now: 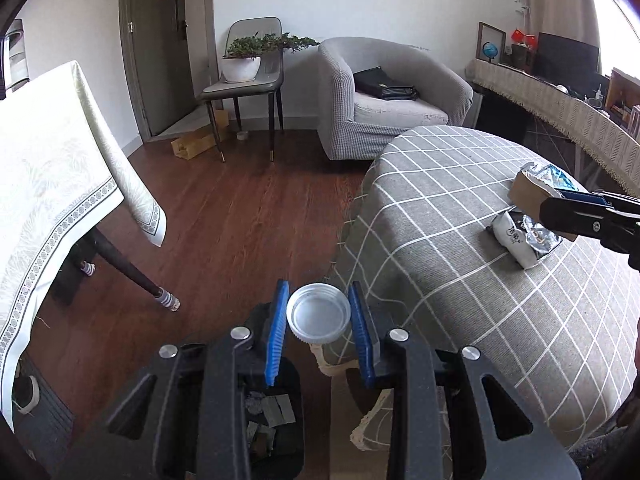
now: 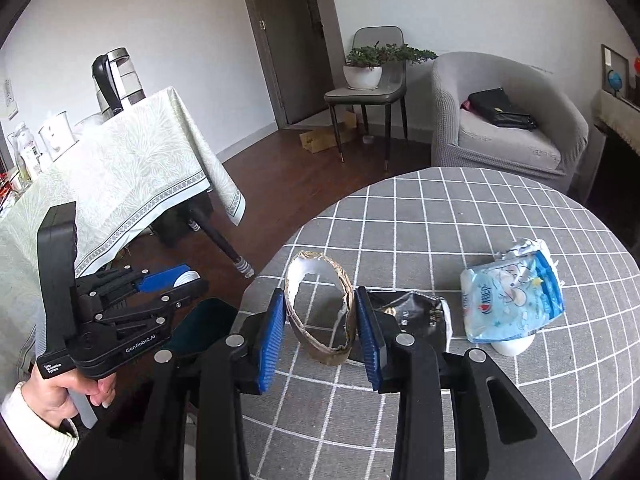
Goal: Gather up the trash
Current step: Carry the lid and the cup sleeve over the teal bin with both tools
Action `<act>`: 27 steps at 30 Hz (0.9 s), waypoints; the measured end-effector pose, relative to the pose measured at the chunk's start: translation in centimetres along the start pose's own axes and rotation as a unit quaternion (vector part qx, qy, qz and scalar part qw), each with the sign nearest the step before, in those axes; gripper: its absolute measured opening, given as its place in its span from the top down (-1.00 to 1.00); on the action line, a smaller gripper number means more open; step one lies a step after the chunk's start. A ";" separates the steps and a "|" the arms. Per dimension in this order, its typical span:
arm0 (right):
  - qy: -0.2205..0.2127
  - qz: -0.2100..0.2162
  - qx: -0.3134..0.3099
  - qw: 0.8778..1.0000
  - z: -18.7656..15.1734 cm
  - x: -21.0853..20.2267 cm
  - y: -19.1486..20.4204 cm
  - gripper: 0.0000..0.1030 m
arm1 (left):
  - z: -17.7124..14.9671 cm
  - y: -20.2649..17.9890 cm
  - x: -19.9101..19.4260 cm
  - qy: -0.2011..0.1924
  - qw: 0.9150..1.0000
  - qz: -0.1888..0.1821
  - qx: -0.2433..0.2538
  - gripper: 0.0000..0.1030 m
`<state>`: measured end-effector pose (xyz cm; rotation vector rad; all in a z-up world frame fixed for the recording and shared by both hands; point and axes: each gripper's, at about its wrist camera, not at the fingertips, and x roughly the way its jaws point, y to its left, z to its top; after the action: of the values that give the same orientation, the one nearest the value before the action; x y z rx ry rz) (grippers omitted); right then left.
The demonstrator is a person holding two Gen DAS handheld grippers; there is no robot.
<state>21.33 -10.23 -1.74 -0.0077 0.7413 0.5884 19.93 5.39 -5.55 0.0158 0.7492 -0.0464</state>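
We clamped left gripper (image 1: pixel 319 318) on white lid (image 1: pixel 318 317) above bin (image 1: pixel 276 412); right gripper (image 2: pixel 320 322) squeezed torn cardboard ring (image 2: pixel 320 304) over checked table (image 2: pixel 440 240).

Glossy wood floor (image 1: pixel 240 220), matt checked cloth table (image 2: pixel 440 220), torn cardboard ring (image 2: pixel 320 308)

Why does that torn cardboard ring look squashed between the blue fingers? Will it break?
The cardboard ring is probably light and bendy: it looks oval between the right gripper's fingers. Its ragged, torn edges suggest it could crumple or tear further rather than snap.
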 end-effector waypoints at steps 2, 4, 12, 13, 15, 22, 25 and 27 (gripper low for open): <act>0.002 0.019 0.007 1.000 0.3 0.8 0.7 0.31 | -0.4 1.1 0.2 0.007 1.000 0.004 -0.006 0.36; 0.005 0.032 0.006 0.999 0.6 1.5 1.7 0.31 | -0.9 2.4 0.5 0.018 1.000 0.004 -0.017 0.36; 0.016 0.062 -0.012 0.998 1.0 3.9 5.5 0.31 | -3.6 6.1 1.8 0.056 0.998 0.023 -0.022 0.36; 0.018 0.064 -0.014 0.998 1.1 4.2 6.0 0.31 | -4.0 6.5 1.9 0.060 0.998 0.027 -0.020 0.36; 0.022 0.069 -0.018 0.997 1.3 4.9 6.7 0.31 | -4.6 7.4 2.3 0.068 0.997 0.031 -0.020 0.36; 0.040 0.079 -0.030 0.996 1.3 7.3 9.2 0.31 | -6.9 9.7 3.5 0.106 0.993 0.035 -0.032 0.36; 0.048 0.083 -0.034 0.995 1.2 8.2 10.1 0.31 | -7.7 10.4 4.0 0.122 0.991 0.039 -0.032 0.36; 0.051 0.085 -0.037 0.994 1.3 8.8 10.6 0.31 | -8.2 10.7 4.1 0.132 0.990 0.038 -0.031 0.36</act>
<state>21.90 3.34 -4.28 -0.0449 0.8244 0.7822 17.85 16.18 -14.38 -0.0084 1.0130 0.0522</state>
